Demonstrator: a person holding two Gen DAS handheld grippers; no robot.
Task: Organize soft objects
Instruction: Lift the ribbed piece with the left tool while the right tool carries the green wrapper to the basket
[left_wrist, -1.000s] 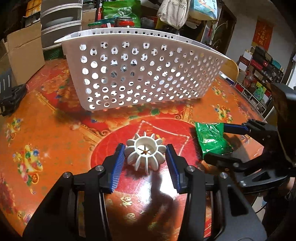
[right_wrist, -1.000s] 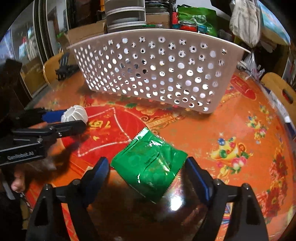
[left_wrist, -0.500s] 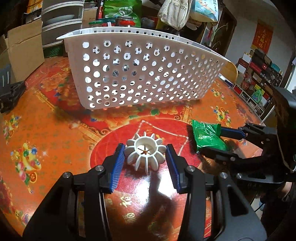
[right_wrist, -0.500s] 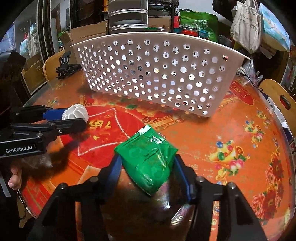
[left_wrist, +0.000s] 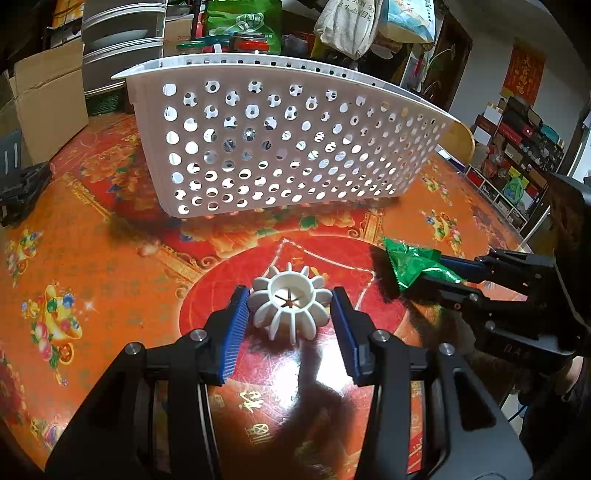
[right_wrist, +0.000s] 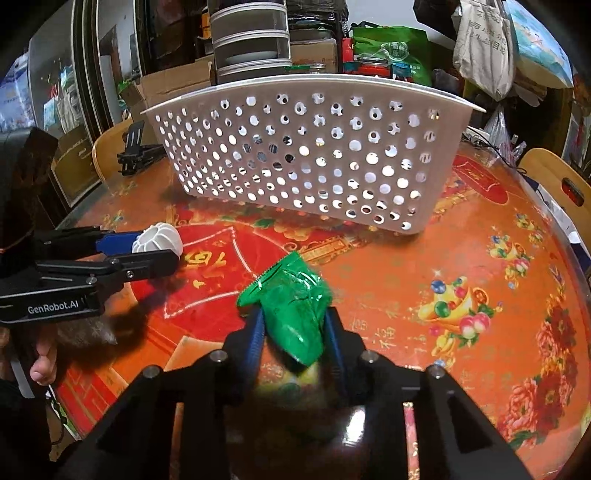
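Observation:
A white ribbed soft ball (left_wrist: 290, 304) lies on the red patterned table between the fingers of my left gripper (left_wrist: 290, 314); the blue pads stand close on both sides, the left one touching or nearly so. It also shows in the right wrist view (right_wrist: 159, 240). My right gripper (right_wrist: 293, 325) is shut on a crumpled green foil packet (right_wrist: 291, 310), also seen in the left wrist view (left_wrist: 413, 264). A white perforated basket (left_wrist: 280, 140) stands behind both objects, also in the right wrist view (right_wrist: 306, 155).
A cardboard box (left_wrist: 48, 96) and stacked metal containers (left_wrist: 122, 40) stand at the table's far left. A black holder (left_wrist: 22, 184) lies at the left edge. Bags and jars crowd behind the basket. A wooden chair back (right_wrist: 554, 181) stands at the right.
My right gripper has closed on the green packet, crumpling it. My left gripper stays around the white ball with little change.

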